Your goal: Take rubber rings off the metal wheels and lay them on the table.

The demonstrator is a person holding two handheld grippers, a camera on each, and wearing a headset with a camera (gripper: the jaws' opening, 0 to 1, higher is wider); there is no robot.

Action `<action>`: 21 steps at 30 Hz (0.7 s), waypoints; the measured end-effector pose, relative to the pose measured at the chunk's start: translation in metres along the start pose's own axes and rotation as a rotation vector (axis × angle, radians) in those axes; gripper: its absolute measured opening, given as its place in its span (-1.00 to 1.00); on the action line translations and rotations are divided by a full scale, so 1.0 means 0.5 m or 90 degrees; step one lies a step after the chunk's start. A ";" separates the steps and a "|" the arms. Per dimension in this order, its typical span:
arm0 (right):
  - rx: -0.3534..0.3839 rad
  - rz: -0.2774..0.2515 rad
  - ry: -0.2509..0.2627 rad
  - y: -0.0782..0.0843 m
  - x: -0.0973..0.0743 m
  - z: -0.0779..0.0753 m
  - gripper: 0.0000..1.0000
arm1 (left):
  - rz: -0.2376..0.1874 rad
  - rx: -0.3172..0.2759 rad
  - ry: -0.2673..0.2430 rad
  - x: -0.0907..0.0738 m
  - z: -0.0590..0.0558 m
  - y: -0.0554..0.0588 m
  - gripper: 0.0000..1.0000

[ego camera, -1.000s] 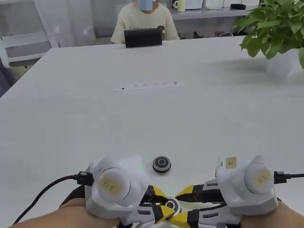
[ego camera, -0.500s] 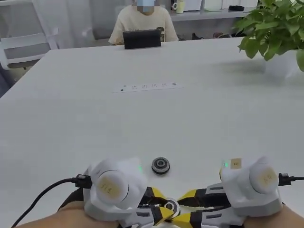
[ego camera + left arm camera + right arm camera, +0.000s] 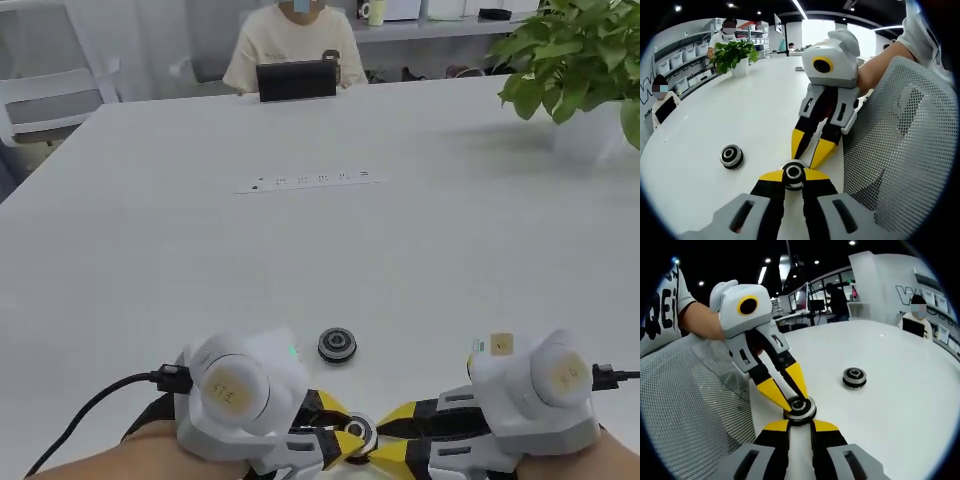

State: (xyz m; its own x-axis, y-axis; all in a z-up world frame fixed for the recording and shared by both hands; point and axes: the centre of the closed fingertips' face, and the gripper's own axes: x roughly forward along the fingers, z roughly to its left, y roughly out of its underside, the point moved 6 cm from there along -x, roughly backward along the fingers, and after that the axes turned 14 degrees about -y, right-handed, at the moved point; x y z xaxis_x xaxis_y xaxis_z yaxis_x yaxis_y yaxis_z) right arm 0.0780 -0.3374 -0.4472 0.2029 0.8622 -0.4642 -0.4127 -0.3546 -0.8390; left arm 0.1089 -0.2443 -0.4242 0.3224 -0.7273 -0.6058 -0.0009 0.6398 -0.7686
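A small metal wheel with a black rubber ring (image 3: 358, 434) is held just above the table's near edge (image 3: 120, 330). My left gripper (image 3: 345, 442) is shut on it, the yellow jaw tips clamping both sides of the wheel (image 3: 793, 172). My right gripper (image 3: 385, 440) meets it from the opposite side, its tips pinched onto the wheel's rim (image 3: 800, 410), where the ring sits. In the left gripper view the right gripper (image 3: 810, 150) reaches in from above. A second wheel (image 3: 337, 345) with its ring lies flat on the table beyond them, also seen as a wheel (image 3: 855, 377) and a wheel (image 3: 732, 156).
A white power strip (image 3: 300, 181) lies mid-table. A potted plant (image 3: 575, 50) stands at the far right. A person sits behind a laptop (image 3: 297, 78) at the far edge. A mesh chair (image 3: 900, 140) is close behind the grippers. A black cable (image 3: 90, 415) trails left.
The right gripper's jaws, open a second ago, have moved in and shut onto the held wheel's rim. The left gripper has kept its hold. The head camera tilted slightly.
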 end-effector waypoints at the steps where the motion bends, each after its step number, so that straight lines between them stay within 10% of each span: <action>1: -0.004 0.002 0.001 0.000 0.000 0.001 -0.75 | 0.000 0.000 0.000 0.000 0.000 0.000 -0.85; 21: -0.031 0.045 0.023 -0.001 0.000 0.002 -0.99 | 0.001 0.001 -0.002 -0.001 -0.001 0.000 -0.86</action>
State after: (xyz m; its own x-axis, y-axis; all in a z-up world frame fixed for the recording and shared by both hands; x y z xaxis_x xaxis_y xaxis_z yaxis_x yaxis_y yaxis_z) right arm 0.0770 -0.3370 -0.4464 0.2068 0.8216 -0.5312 -0.3834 -0.4315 -0.8166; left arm 0.1083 -0.2442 -0.4242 0.3251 -0.7256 -0.6064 -0.0002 0.6412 -0.7674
